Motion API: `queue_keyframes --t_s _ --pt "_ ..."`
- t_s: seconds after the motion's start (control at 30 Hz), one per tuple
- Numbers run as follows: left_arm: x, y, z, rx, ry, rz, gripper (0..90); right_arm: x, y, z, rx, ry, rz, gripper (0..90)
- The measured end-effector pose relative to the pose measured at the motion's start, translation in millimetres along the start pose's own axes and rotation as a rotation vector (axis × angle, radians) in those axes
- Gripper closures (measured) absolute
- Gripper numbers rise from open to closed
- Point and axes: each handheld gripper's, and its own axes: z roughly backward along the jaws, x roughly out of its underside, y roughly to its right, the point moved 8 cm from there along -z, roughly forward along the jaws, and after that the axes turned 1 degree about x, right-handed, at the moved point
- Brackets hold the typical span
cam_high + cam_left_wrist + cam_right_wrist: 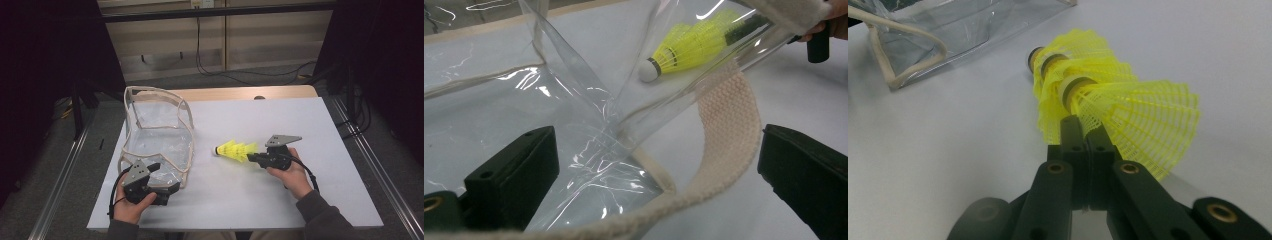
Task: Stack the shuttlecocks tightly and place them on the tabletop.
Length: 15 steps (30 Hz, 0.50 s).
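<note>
Three: yellow shuttlecocks [1088,95] nested into one stack, pinched by the skirt of the rearmost one in the right gripper [1083,132].
Right gripper state: jaws pressed together on the net skirt, so the stack sticks out ahead of them, cork end leading.
Stack position: on the high view it lies low over the white table [280,200], between the two hands, just right of the clear bag [157,132], cork tip aimed at the bag.
Why held so: gripping the tail end leaves the nose free, which looks suited to sliding the stack nose-first into the bag.
Left gripper [654,165] state: jaws spread wide, one on each side of the bag's near corner; the plastic and the woven cream strap [726,125] run between them without being pinched.
Why placed so: this looks like a hand set to clamp the bag's edge and steady it or hold its mouth up.
Bag: stands with its mouth upward at the table's left side, and looks empty.
High view adds: the layout of bag, stack and both hands on the table.
Right gripper view adds: the separate cork rings, so the count of three can be made.
Left gripper view adds: the gap between jaws and plastic, and the shuttlecocks seen through the clear wall.
</note>
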Motion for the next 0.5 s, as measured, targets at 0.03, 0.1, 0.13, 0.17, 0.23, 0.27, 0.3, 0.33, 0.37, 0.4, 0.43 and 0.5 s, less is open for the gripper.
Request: queue_keyframes --t_s 0.03,0.1,0.13,0.17,0.23,0.27,0.3,0.33,0.37,0.4,0.43,0.5 --pt "0.1 -0.1 0.2 0.001 -0.003 -0.001 3.0 0.2 0.0 -0.1 0.001 -0.001 -0.001 89.9" --pt "0.2 -0.1 0.3 0.001 -0.003 -0.001 3.0 0.4 0.0 -0.4 -0.001 -0.001 -0.003 90.0" --pt "0.1 -0.1 0.1 0.001 -0.001 -0.002 3.0 0.3 0.1 -0.5 0.001 0.0 -0.002 89.9" --pt "0.1 -0.1 0.0 -0.001 -0.001 -0.002 3.0 0.2 0.0 -0.5 0.001 0.0 -0.003 90.0" --pt "0.0 -0.3 -0.1 -0.001 -0.001 -0.003 3.0 0.0 0.1 -0.9 0.002 0.001 -0.002 89.9" --pt "0.0 -0.3 -0.1 -0.001 -0.001 -0.004 3.0 0.1 0.1 -1.1 0.002 0.001 -0.002 89.9" --pt "0.0 -0.3 -0.1 0.0 -0.001 -0.004 3.0 0.2 0.2 -1.2 0.002 0.0 -0.002 89.9" --pt "0.0 -0.3 -0.1 -0.001 -0.001 -0.003 3.0 0.2 0.2 -1.5 0.002 0.001 -0.002 89.9" --pt "0.1 -0.4 -0.2 -0.001 -0.002 -0.004 3.0 0.1 0.2 -1.5 0.001 0.001 -0.002 89.9" --pt "0.1 -0.3 -0.2 -0.001 -0.002 -0.003 3.0 -0.2 0.2 -1.6 0.002 0.002 -0.002 89.9" --pt "0.1 -0.3 -0.3 -0.001 -0.002 -0.003 3.0 -0.4 0.2 -1.6 0.002 0.003 -0.004 89.9" --pt "0.1 -0.4 -0.2 -0.001 -0.002 -0.003 3.0 -0.8 0.3 -2.0 0.002 0.004 -0.003 89.9"
